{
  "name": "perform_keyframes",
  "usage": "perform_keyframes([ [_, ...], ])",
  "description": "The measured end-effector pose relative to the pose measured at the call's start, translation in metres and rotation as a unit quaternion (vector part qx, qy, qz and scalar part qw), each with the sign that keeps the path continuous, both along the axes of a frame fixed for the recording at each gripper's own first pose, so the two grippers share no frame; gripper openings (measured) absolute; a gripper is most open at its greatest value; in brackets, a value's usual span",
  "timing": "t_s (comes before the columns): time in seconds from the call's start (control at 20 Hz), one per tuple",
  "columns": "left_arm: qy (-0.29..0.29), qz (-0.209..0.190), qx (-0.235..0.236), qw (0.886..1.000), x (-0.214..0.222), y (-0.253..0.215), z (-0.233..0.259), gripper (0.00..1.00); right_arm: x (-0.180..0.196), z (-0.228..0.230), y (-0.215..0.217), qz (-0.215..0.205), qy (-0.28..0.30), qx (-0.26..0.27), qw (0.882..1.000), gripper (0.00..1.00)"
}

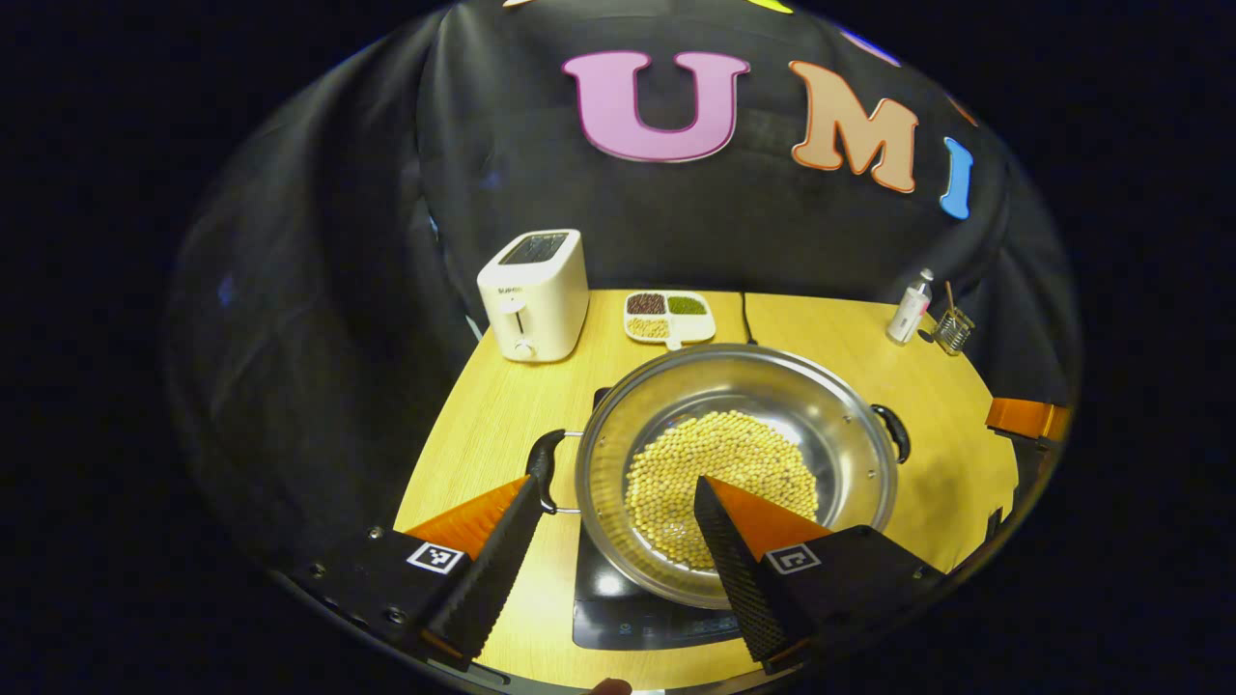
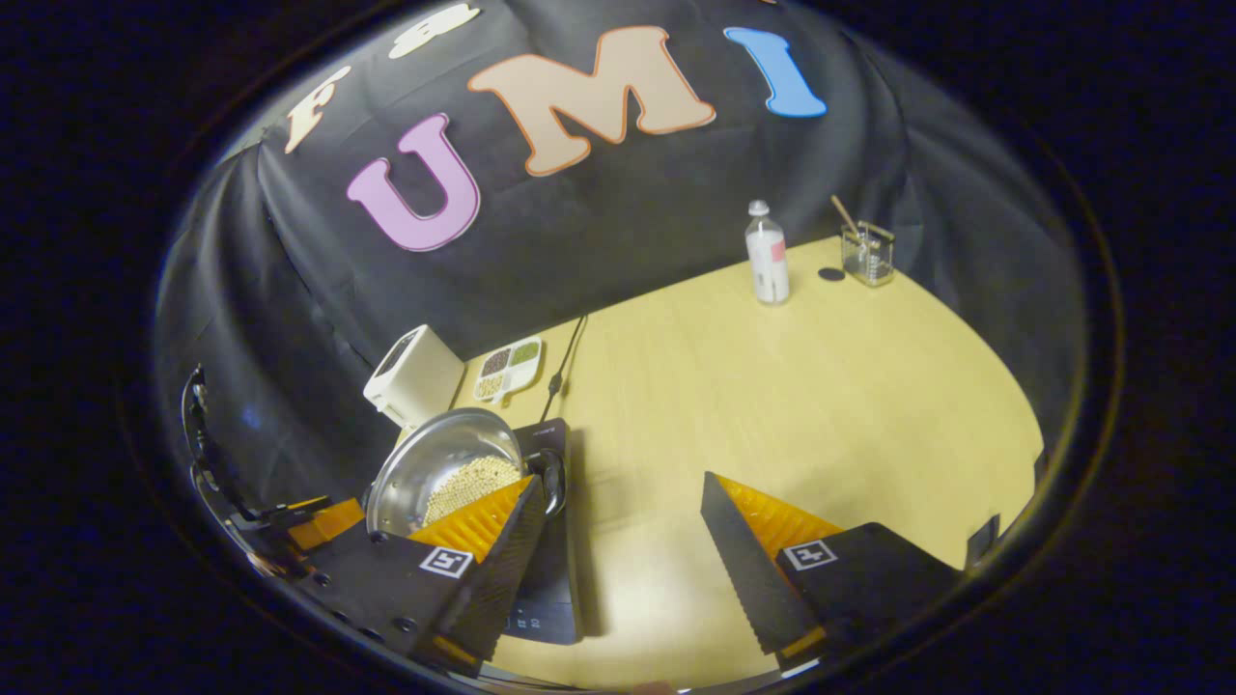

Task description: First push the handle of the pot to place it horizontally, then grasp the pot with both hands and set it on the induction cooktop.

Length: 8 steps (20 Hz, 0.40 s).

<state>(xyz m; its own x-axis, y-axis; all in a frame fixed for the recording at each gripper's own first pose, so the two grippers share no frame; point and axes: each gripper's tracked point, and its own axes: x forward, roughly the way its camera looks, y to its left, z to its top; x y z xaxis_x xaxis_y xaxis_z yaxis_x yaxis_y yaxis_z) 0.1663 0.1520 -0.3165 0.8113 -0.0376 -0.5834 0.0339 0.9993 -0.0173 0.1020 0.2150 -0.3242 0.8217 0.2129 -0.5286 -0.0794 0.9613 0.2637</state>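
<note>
Left gripper (image 1: 618,502) spread wide, holding nothing, fingers straddling the near rim of the pot (image 1: 739,468); pot with yellow beans sits on the induction cooktop (image 1: 628,603), black handles at 9 and 3 o'clock. Toaster (image 1: 533,294) at 11 o'clock on the table (image 1: 830,338). Right gripper view: right gripper (image 2: 618,526) wide, empty, over bare table; pot (image 2: 444,468) on cooktop at 9 o'clock, bottle (image 2: 768,253) at 1 o'clock.
</note>
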Motion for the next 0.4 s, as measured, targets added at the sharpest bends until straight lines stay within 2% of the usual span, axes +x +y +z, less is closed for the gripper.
perform_keyframes([
  [0.05,-0.014,-0.003,0.002,1.0,-0.004,-0.014,0.011,0.97,-0.003,0.014,-0.01,0.002,-0.013,-0.002,1.0,0.92],
  [0.1,-0.028,-0.006,0.003,1.0,-0.007,-0.027,0.024,0.97,-0.006,0.026,-0.02,0.005,-0.024,-0.005,1.0,1.0],
  [0.15,-0.04,-0.008,0.0,0.999,-0.01,-0.044,0.037,0.97,-0.008,0.036,-0.03,0.009,-0.033,-0.006,0.999,0.92],
  [0.4,-0.105,-0.012,-0.05,0.993,-0.026,-0.13,0.108,0.96,-0.011,0.104,-0.094,0.013,-0.098,-0.023,0.995,0.92],
])
